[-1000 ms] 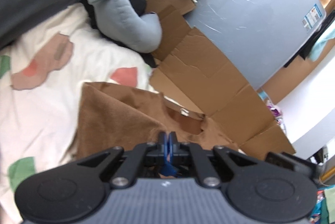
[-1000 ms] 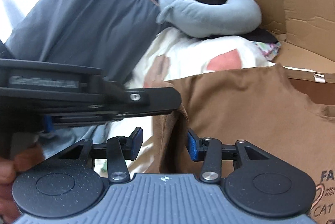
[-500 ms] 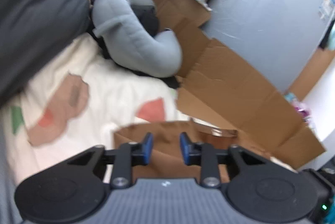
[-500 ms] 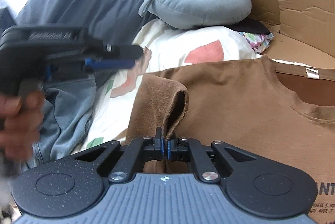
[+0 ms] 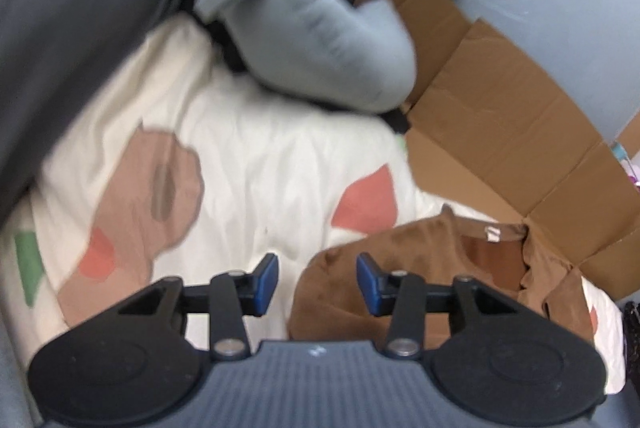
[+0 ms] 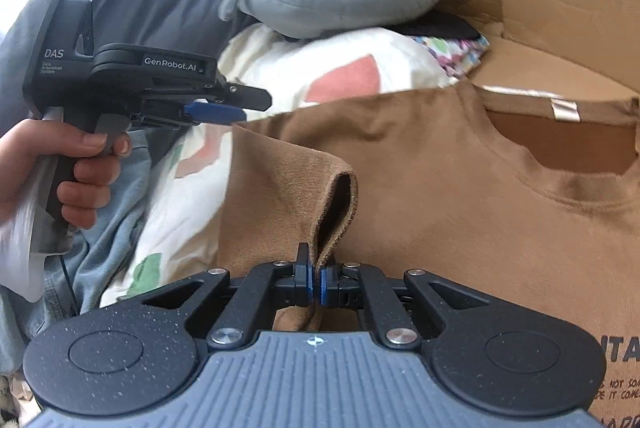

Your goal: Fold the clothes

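Jaws of the right gripper (image 6: 316,282) clenched on a raised fold of the brown T-shirt (image 6: 460,196), at its sleeve edge. Jaws of the left gripper (image 5: 318,282) parted, just been opening, pads touching no cloth. Seen from the left jaws: shirt ahead and to their right, its shoulder corner poking just between the blue pads (image 5: 267,278), collar and neck label further right, toward the cardboard (image 5: 512,132). Seen from the right jaws: shirt body spread right of the pinch, across the bed sheet (image 6: 288,68), collar up and to the right. Left gripper (image 6: 212,112) hung up-left of the pinch, beside the shoulder edge, nearer to that corner. Probably next: shutting on that corner.
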{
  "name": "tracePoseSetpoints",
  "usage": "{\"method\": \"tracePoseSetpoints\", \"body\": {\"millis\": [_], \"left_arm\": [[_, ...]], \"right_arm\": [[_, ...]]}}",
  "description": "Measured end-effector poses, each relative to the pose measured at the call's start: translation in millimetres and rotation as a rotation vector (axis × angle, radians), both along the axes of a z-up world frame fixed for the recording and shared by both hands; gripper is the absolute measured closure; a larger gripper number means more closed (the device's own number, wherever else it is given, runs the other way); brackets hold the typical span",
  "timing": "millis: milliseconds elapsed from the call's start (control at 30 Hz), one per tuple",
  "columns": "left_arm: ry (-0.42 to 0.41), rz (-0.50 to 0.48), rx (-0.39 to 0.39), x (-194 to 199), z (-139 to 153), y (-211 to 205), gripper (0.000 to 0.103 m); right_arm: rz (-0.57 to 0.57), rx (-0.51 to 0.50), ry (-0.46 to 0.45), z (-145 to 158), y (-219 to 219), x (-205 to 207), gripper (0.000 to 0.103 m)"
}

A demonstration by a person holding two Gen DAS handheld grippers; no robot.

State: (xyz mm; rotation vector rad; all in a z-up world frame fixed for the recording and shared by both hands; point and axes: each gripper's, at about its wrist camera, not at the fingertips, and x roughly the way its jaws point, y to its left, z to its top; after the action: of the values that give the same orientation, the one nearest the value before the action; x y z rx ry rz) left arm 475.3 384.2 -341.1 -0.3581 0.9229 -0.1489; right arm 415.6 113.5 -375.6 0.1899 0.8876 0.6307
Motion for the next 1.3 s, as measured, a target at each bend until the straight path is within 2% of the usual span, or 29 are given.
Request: {"method": "tracePoseSetpoints", "body": {"millis": [100, 167, 233, 367, 433, 467, 500, 667, 833, 967, 1100, 1300], "left_arm": [[0.024, 0.003, -0.022, 7.1, -6.4, 1.2, 0.065], [0.042, 0.012, -0.023, 10.9, -9.1, 2.1, 0.079], [0.055, 0.017, -0.042, 12.6, -10.4, 3.9, 0.088], [0.052, 0.015, -0.017, 15.8, -7.6, 3.4, 0.094], [0.046, 0.017, 0.001, 17.2, -5.0, 3.0, 0.095], [0.043, 0.022, 0.004, 17.7, -3.7, 3.7, 0.096], [0.041, 0.026, 0.008, 18.3, -2.6, 4.2, 0.096], [0.046, 0.032, 0.053, 23.2, -3.7, 2.2, 0.096], [0.055, 0.078, -0.006, 24.8, -9.3, 5.8, 0.094], [-0.012, 0.130, -0.009, 12.0, 6.2, 12.2, 0.090], [-0.010, 0.105, 0.014, 2.7, 10.6, 12.5, 0.090], [0.002, 0.055, 0.048, -2.9, 2.5, 3.2, 0.090]], "right_arm": [[-0.028, -0.001, 0.031, -7.5, -5.4, 5.1, 0.099], [-0.048, -0.003, 0.048, -11.8, -8.6, 8.8, 0.097], [-0.070, 0.001, 0.071, -16.0, -11.9, 13.3, 0.087], [-0.139, 0.051, 0.119, -22.2, -22.5, 25.6, 0.084], [-0.174, 0.082, 0.142, -24.0, -29.2, 31.0, 0.087], [-0.182, 0.086, 0.145, -23.4, -31.5, 32.6, 0.091], [-0.186, 0.085, 0.144, -22.3, -33.2, 33.8, 0.101], [-0.195, 0.054, 0.095, -12.1, -40.3, 34.4, 0.102], [-0.208, 0.015, 0.117, -20.2, -41.6, 37.3, 0.102], [-0.208, 0.019, 0.135, -23.4, -40.5, 36.7, 0.102], [-0.207, 0.022, 0.140, -24.2, -40.3, 36.9, 0.102], [-0.211, 0.025, 0.141, -25.5, -40.4, 37.0, 0.102]]}}
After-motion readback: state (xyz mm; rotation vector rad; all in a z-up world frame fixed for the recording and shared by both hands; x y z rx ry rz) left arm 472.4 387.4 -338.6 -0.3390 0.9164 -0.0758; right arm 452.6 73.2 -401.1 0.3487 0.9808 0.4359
